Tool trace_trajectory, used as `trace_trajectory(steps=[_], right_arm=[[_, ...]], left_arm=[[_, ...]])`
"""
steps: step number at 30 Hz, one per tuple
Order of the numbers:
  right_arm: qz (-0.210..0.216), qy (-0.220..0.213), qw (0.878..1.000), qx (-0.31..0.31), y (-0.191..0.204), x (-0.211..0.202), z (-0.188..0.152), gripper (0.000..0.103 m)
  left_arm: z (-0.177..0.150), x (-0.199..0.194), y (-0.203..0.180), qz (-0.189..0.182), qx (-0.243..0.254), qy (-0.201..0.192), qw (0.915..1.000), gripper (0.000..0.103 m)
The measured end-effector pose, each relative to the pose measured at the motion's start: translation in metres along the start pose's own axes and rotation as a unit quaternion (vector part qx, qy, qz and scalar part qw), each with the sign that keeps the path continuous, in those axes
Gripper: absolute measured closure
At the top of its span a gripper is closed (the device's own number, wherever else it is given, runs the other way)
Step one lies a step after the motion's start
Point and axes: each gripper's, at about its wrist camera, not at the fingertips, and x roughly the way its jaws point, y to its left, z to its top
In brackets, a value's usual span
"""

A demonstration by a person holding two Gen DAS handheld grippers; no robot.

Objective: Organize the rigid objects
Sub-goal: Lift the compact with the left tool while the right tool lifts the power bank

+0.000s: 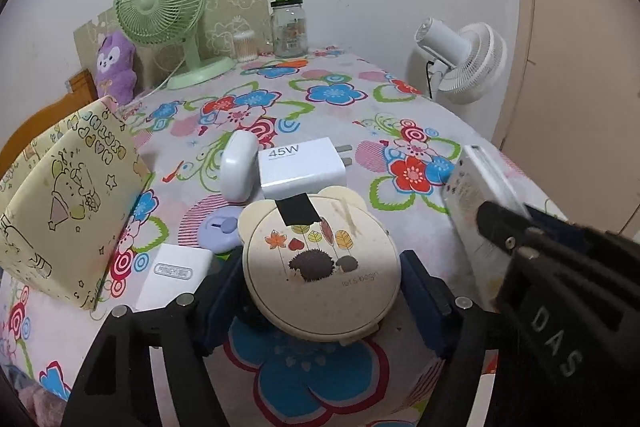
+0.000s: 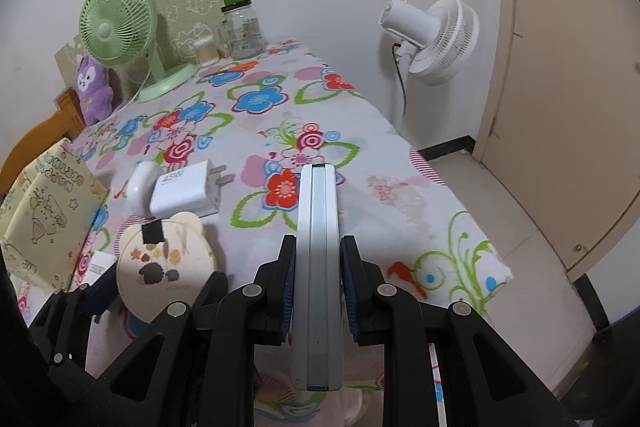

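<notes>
A round cream case (image 1: pixel 320 287) with a hedgehog picture and a strip of black tape sits tilted between the blue pads of my left gripper (image 1: pixel 320 263), which is shut on its two sides. In the right wrist view the same case (image 2: pixel 164 267) shows at lower left. My right gripper (image 2: pixel 318 243) is shut on a slim white remote (image 2: pixel 318 207), held edge-up over the floral tablecloth (image 2: pixel 280 115). From the left wrist view, the remote (image 1: pixel 476 195) juts in from the right. Beyond the case lie a white 45W charger (image 1: pixel 300 167) and a white oval case (image 1: pixel 238 167).
An open yellow cartoon box (image 1: pixel 68 207) stands at the left, with a white charger block (image 1: pixel 176 275) and a lilac round object (image 1: pixel 220 227) beside it. A green fan (image 1: pixel 164 11), glass jar (image 1: pixel 288 27) and purple plush (image 1: pixel 114 67) line the back wall. A white fan (image 2: pixel 436 39) stands off the table's right edge.
</notes>
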Motion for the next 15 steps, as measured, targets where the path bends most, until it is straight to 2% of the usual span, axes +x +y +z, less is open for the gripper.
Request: trace_trajectory(steps=[15], right_arm=[[0.004,-0.011,1.000,-0.009,0.034,-0.013,0.012,0.079]], left_arm=[[0.016,-0.023,0.028,-0.011,-0.010,-0.018,0.9997,0.027]])
